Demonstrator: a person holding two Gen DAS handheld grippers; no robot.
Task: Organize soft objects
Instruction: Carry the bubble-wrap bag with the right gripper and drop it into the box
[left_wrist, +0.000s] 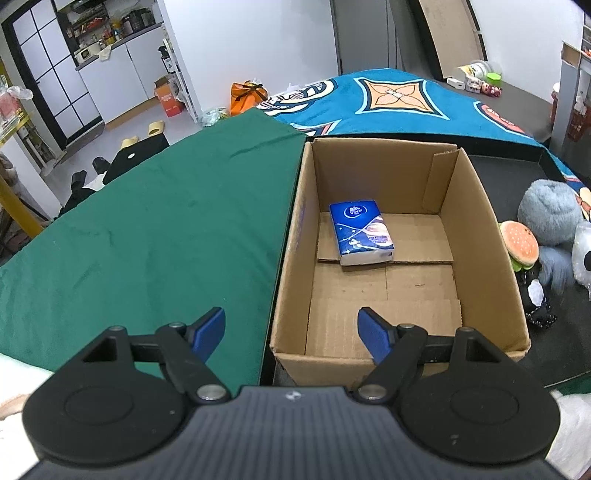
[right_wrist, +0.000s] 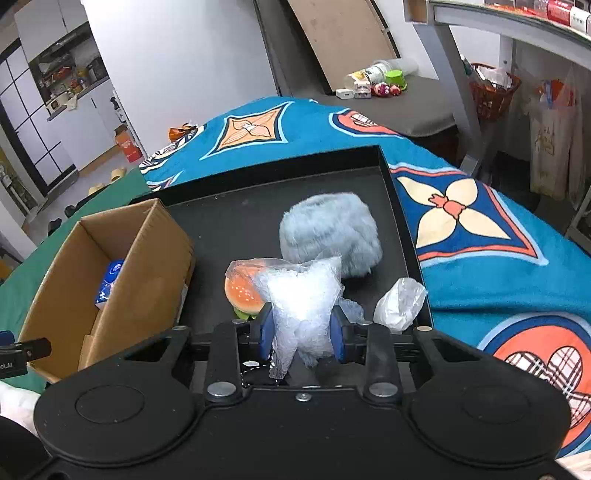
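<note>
Clamping bubble wrap wad (right_wrist: 301, 306), right gripper (right_wrist: 302, 332) closed on it above black tray (right_wrist: 402, 206). Burger plush (right_wrist: 242, 293) just left of it, grey fluffy plush (right_wrist: 328, 230) ahead, crumpled plastic bag (right_wrist: 399, 304) right. Left gripper (left_wrist: 291, 332) wide apart, holding nothing, over near-left edge of cardboard box (left_wrist: 476, 229); blue tissue pack (left_wrist: 362, 232) inside box, ahead.
</note>
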